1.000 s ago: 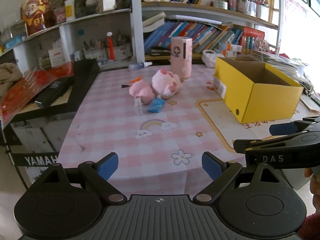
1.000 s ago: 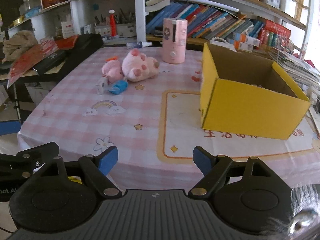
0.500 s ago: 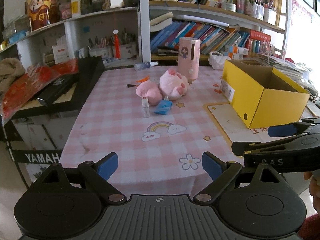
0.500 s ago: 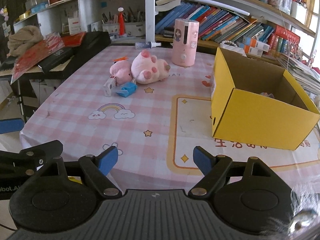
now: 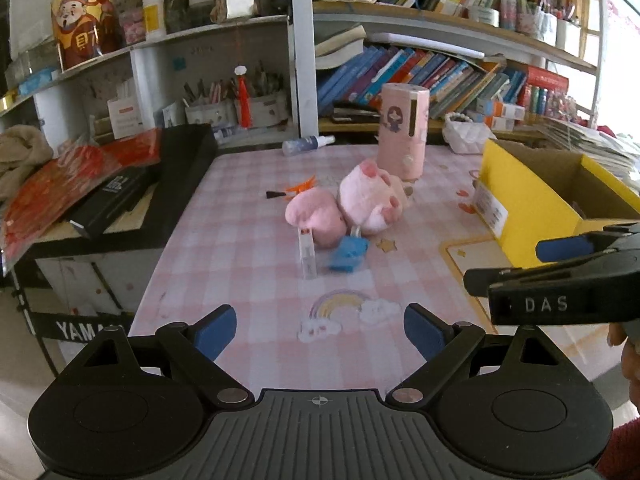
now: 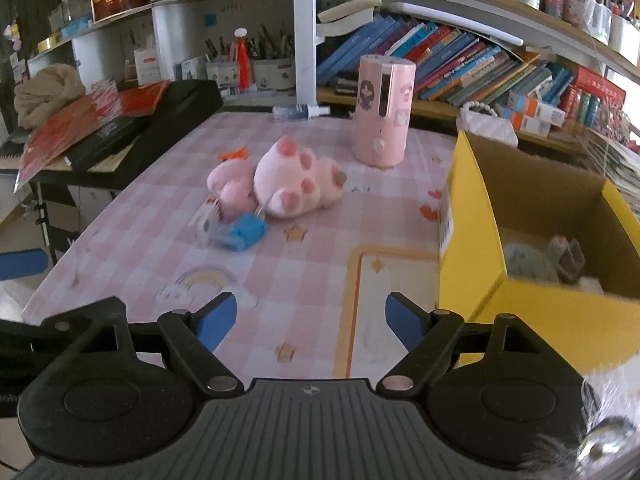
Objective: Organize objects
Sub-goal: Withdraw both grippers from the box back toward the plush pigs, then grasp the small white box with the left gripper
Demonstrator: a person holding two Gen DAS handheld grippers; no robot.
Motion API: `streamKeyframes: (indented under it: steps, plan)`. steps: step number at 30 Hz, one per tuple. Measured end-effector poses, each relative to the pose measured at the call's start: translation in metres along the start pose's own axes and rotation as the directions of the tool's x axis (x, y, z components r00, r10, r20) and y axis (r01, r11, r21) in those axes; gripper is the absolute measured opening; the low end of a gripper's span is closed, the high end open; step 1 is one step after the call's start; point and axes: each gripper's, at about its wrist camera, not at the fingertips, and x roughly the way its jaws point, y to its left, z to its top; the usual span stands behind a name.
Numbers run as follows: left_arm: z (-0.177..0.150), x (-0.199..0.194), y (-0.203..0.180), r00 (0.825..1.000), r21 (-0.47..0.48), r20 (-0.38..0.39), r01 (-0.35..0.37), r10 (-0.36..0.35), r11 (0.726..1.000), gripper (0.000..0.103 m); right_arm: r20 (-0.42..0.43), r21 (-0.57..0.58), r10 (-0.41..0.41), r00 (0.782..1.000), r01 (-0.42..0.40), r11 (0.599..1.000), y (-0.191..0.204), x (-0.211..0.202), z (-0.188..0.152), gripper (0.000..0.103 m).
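Left wrist view: left gripper [image 5: 320, 330] released, empty; pink plush [image 5: 370, 196] straight ahead. Right gripper [image 6: 310, 316] released, empty; yellow box [image 6: 500, 280] just right of fingers.

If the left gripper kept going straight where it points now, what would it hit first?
Probably the tablecloth near the rainbow print, since the open left gripper points downward. Beyond lie the blue item and white box; depth is uncertain.

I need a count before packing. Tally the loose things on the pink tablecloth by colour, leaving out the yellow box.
Pink: 3 - two plush toys and the tall canister
Blue: 1 - small blue item
White: 1 - small carton
Orange: 1 - small orange piece
Clear: 1 - spray bottle
Total: 7
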Motion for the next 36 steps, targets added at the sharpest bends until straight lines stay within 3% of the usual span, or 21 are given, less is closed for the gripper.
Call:
streamKeyframes:
  steps: [11,17,22,33,36]
  plan:
    - [0.031,0.047,0.006,1.000,-0.064,-0.003,-0.026,0.025,0.998,0.091,-0.007,-0.023,0.060,0.998,-0.060,0.998,-0.017,0.054,0.047,0.081]
    - [0.048,0.086,0.014,0.998,-0.071,-0.055,-0.047,0.043,0.996,0.071,-0.010,0.026,0.091,0.996,-0.091,0.996,-0.025,0.083,0.076,0.081]
    - [0.057,0.123,0.019,0.992,-0.091,-0.119,-0.040,0.029,0.995,0.049,-0.015,-0.005,0.106,0.994,-0.106,0.994,-0.022,0.108,0.096,0.083]
    - [0.054,0.182,0.022,0.967,-0.099,-0.255,-0.049,0.022,0.994,0.032,-0.066,-0.094,0.120,0.991,-0.126,0.988,-0.014,0.163,0.114,0.088]
    - [0.053,0.187,0.021,0.965,-0.088,-0.259,-0.053,0.028,0.995,0.028,-0.078,-0.111,0.137,0.988,-0.145,0.983,-0.011,0.175,0.115,0.092]
